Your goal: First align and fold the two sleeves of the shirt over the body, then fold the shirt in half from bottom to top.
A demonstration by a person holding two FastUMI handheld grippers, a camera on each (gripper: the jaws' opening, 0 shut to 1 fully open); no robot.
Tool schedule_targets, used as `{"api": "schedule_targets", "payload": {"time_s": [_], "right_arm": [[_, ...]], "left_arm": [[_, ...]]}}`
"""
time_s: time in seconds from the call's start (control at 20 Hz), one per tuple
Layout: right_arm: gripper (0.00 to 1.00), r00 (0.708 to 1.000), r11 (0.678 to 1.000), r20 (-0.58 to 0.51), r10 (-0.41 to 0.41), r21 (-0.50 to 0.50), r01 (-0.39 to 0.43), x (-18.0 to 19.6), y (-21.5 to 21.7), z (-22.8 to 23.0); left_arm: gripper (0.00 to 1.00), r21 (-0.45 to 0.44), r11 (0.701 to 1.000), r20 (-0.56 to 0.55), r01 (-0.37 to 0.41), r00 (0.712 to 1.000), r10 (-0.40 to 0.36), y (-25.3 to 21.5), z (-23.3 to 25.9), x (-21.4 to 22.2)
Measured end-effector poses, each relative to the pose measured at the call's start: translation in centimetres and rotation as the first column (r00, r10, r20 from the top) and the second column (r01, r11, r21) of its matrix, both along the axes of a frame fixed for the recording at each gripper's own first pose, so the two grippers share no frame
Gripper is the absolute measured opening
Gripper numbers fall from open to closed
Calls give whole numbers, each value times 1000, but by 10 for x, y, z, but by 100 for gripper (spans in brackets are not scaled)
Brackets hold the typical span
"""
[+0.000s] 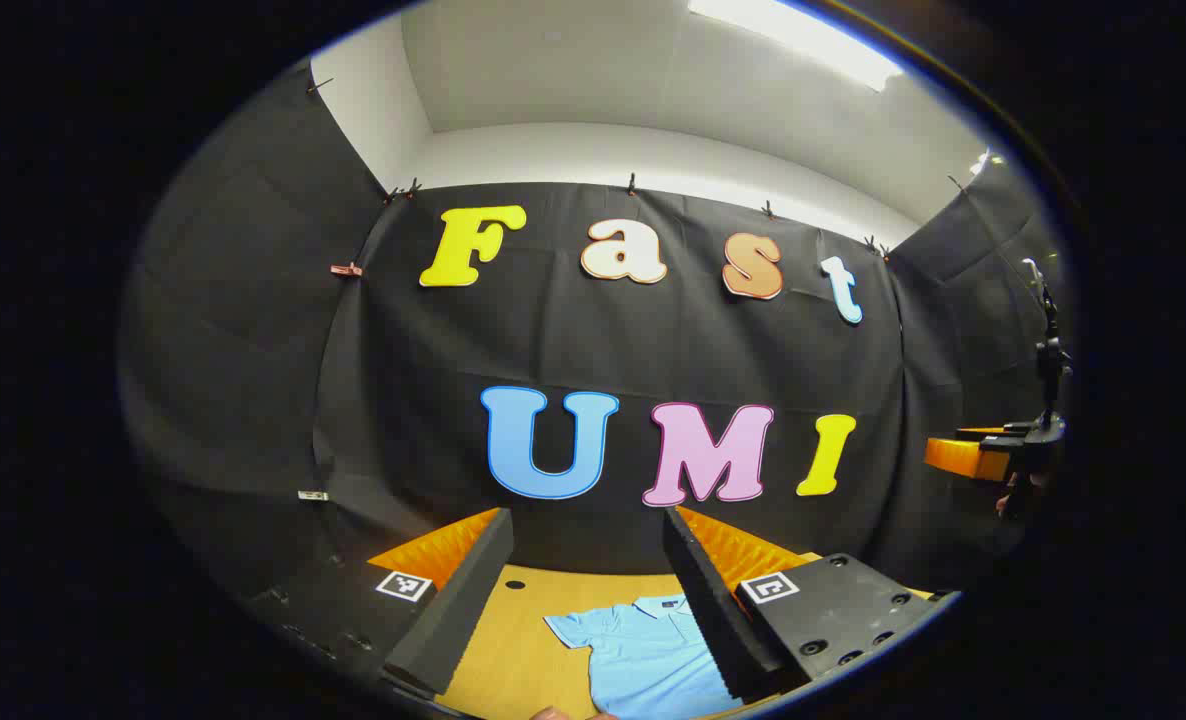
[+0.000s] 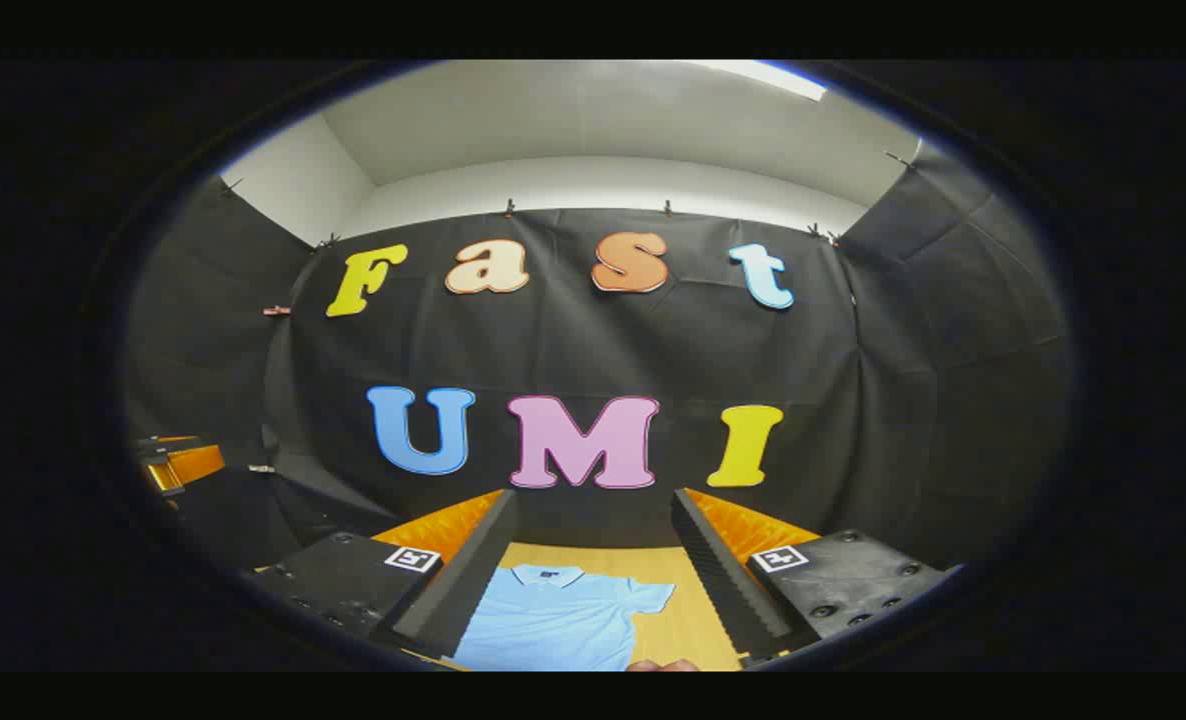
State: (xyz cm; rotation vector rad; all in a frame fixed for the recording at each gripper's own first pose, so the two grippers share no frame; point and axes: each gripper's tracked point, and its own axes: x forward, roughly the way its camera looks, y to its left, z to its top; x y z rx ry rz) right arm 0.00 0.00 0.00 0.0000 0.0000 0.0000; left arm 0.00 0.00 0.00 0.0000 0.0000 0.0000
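— While both tools hang above the table, what do you read nearest the cameras?

— Nearest, in the left gripper view, my left gripper (image 1: 583, 580) has its jaws released, spread wide with nothing between them. In the right gripper view my right gripper (image 2: 593, 575) is the same: parted, grasping nothing.

— And the shirt?

— Just beyond the fingers, the light blue shirt (image 2: 553, 620) lies flat on the wooden table (image 2: 688, 610), collar toward the far wall, untouched by either tool. From the left gripper view I see the shirt (image 1: 643, 655) with one short sleeve spread out sideways; from the right gripper view the other sleeve is spread out too. Neither sleeve is folded yet.

— Farther off?

— The other gripper (image 1: 993, 450) sits at the right edge of the left gripper view; behind everything hangs the black cloth wall (image 2: 853, 400).
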Motion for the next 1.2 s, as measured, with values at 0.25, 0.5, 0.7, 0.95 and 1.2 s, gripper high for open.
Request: {"api": "schedule_targets", "payload": {"time_s": [0.25, 0.5, 0.7, 0.95, 1.2], "right_arm": [[95, 1000, 1000, 0, 0, 0, 0, 0, 0, 0], [97, 1000, 1000, -19, 10, -24, -10, -1, -2, -3], [95, 999, 997, -47, 27, -75, -30, 1, -2, -7], [95, 996, 1000, -93, -11, -16, 9, 16, -21, -32], [97, 982, 999, -182, -48, -12, 47, 45, -53, -70]], "left_arm": [[96, -8, 1000, 3, -19, 1000, 19, 11, 0, -8], [96, -18, 999, 8, -29, 1000, 29, 11, 2, -9], [96, -22, 999, -2, -32, 999, 32, 5, 0, -3], [96, -19, 1000, -22, -7, 1000, 7, -3, -10, 4], [96, -18, 1000, -25, 14, 1000, -14, -8, -9, 23]]}}
